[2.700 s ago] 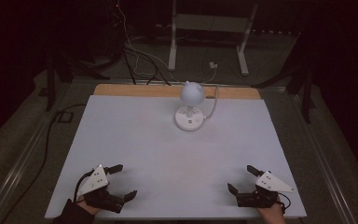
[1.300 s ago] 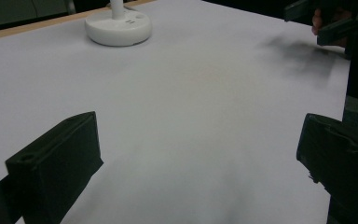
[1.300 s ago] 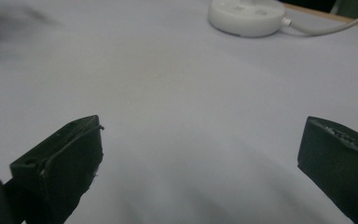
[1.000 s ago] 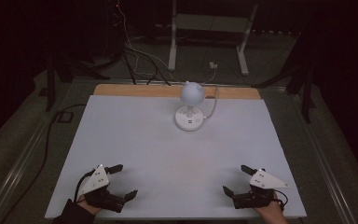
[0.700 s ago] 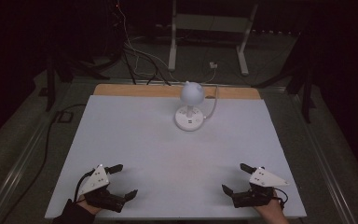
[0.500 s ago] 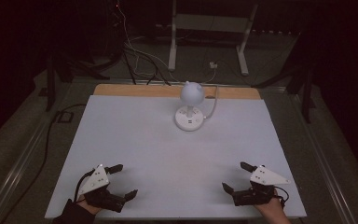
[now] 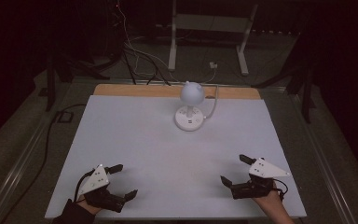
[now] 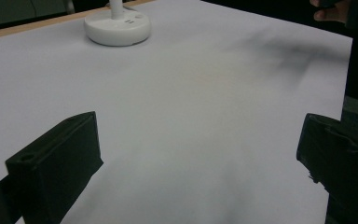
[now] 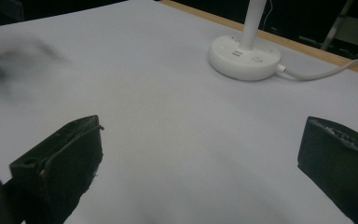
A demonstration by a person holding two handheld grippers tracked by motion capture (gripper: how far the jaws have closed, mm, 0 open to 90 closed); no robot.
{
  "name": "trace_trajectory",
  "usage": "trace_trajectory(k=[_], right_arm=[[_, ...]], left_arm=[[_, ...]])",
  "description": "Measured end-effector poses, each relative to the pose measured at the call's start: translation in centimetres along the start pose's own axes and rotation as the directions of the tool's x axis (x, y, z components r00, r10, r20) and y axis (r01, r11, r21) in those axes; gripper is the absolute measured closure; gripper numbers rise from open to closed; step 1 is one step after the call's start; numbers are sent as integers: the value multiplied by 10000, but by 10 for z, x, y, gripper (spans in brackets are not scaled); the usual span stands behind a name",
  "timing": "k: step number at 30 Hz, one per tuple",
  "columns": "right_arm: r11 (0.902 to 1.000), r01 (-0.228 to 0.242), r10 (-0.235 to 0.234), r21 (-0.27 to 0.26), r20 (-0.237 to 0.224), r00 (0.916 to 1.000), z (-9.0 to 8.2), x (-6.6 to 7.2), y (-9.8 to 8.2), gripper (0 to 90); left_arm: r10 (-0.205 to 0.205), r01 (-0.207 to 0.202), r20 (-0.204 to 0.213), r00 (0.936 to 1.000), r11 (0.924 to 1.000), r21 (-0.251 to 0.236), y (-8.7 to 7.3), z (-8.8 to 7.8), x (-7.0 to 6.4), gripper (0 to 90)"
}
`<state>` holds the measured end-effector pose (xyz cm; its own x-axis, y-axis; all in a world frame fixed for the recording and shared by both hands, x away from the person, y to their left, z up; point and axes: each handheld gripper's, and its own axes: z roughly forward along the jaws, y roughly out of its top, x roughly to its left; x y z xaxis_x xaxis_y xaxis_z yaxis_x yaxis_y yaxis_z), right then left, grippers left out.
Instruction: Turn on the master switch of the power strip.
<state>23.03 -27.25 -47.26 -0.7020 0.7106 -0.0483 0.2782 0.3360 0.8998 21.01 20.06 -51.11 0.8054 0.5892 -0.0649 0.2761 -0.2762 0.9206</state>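
A small white desk lamp (image 7: 190, 105) with a round base and a globe head stands at the far middle of the white table (image 7: 168, 154). Its base (image 8: 117, 28) appears at the top of the left gripper view, and its base (image 9: 244, 57) with the white cable (image 9: 324, 72) shows in the right gripper view. My left gripper (image 7: 123, 181) rests near the front left corner, open with nothing between its jaws. My right gripper (image 7: 235, 169) sits near the front right corner, also open and holding nothing.
A wooden strip (image 7: 135, 90) runs along the table's far edge. Beyond it stand a white metal stand (image 7: 209, 28) and loose cables (image 7: 140, 56) on the floor. A dark cable (image 7: 51, 135) trails along the table's left side.
My right gripper has drifted slightly left and toward the front edge. The left gripper and the lamp have stayed put.
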Motion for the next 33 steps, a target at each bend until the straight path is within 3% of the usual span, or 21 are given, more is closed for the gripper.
trace_trajectory(k=[18, 33], right_arm=[[9996, 284, -285, -53, -273, 9992, 17, -4, 26, 1], [9986, 498, -501, -148, -148, 9986, 39, -9, 53, 2]], left_arm=[[-35, 35, 4, 10000, 10000, -32, 0, 0, 0, 2], [-16, 16, 59, 10000, 10000, -38, 0, 0, 0, 2]])
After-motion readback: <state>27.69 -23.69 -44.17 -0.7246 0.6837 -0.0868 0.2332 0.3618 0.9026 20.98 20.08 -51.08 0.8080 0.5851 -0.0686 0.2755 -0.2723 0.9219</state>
